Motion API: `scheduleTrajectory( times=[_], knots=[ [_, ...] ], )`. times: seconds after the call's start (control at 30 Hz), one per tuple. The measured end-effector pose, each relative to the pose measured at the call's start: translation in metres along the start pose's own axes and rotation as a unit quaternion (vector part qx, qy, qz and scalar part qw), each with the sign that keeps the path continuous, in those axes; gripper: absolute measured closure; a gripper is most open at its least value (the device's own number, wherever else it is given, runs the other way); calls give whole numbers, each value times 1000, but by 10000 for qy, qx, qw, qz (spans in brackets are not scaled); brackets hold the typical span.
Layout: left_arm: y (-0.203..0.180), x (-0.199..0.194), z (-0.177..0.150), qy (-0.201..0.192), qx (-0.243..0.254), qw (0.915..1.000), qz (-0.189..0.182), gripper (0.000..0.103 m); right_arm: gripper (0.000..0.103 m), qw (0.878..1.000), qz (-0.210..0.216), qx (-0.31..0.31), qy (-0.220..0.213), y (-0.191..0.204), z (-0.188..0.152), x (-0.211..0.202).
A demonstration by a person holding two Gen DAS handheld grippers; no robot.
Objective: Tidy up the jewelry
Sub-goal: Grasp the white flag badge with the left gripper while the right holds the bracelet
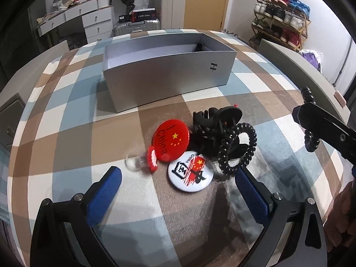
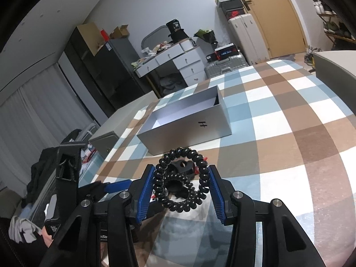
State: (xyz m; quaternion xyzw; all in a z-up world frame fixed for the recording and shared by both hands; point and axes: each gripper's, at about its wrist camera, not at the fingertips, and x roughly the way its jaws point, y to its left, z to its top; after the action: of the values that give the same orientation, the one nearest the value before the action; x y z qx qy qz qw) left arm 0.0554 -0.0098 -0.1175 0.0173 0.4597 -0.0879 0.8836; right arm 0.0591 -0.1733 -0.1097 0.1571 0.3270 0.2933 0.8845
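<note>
An open grey box (image 1: 169,71) stands on the checked tablecloth; it also shows in the right wrist view (image 2: 189,122). In front of it lies a pile: a red round badge (image 1: 172,140), a white round badge (image 1: 190,173), a black hair claw (image 1: 213,120), a black spiral hair tie (image 1: 237,148) and a red-capped clear piece (image 1: 142,160). My left gripper (image 1: 178,184) is open just before the pile. My right gripper (image 2: 181,182) is shut on another black spiral hair tie (image 2: 181,178), held above the table; it also shows in the left view (image 1: 311,120).
The table's edge curves round the cloth (image 1: 66,133). Grey chair backs (image 1: 289,60) stand at the table's sides. Drawers (image 1: 93,22), suitcases (image 1: 171,9) and a shoe rack (image 1: 282,22) stand behind the table.
</note>
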Motion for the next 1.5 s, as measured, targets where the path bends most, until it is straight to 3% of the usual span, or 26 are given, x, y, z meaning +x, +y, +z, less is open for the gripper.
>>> scheduleTrajectory(
  times=[0.13, 0.3, 0.43, 0.6, 0.67, 0.8, 0.9, 1.03, 1.1, 1.17, 1.43, 1.5],
  knots=[
    [-7, 3, 1, 110, 312, 9994, -54, 25, 56, 10000, 33, 19, -28, -2, 0, -2],
    [-7, 2, 1, 185, 661, 9976, -111, 33, 55, 10000, 53, 38, -47, -3, -1, -4],
    [-2, 1, 0, 193, 980, 9949, -158, 48, 55, 9999, 45, 78, -67, -6, -1, -5],
    [-3, 0, -2, 246, 1219, 9917, -319, 56, 55, 9999, 7, 109, -73, -8, 0, -7],
    [-5, -2, -4, 266, 1242, 9907, -485, 71, 55, 9999, -13, 112, -79, -7, 0, -7],
    [-10, -5, -8, 213, 1321, 9900, -441, 71, 54, 9999, -18, 88, -61, -5, 1, -7],
    [-4, -4, -6, 175, 1115, 9930, -348, 70, 54, 10000, -4, 57, -52, -3, 1, -7],
    [-5, -3, 0, 133, 1058, 9932, -474, 70, 54, 10000, 4, 25, -46, -1, 1, -6],
    [-9, 0, 1, 130, 1185, 9920, -418, 65, 54, 10000, -7, 5, -44, 0, 1, -6],
    [-14, 3, 3, 149, 1334, 9904, -318, 50, 54, 10000, -8, 9, -38, -1, 1, -6],
    [-16, 11, 10, 127, 1400, 9895, -348, 50, 54, 10000, -26, 32, -9, -2, 1, -6],
    [-14, 10, 9, 129, 1343, 9899, -440, 54, 54, 10000, -31, 12, -8, -2, 0, -7]
  ],
)
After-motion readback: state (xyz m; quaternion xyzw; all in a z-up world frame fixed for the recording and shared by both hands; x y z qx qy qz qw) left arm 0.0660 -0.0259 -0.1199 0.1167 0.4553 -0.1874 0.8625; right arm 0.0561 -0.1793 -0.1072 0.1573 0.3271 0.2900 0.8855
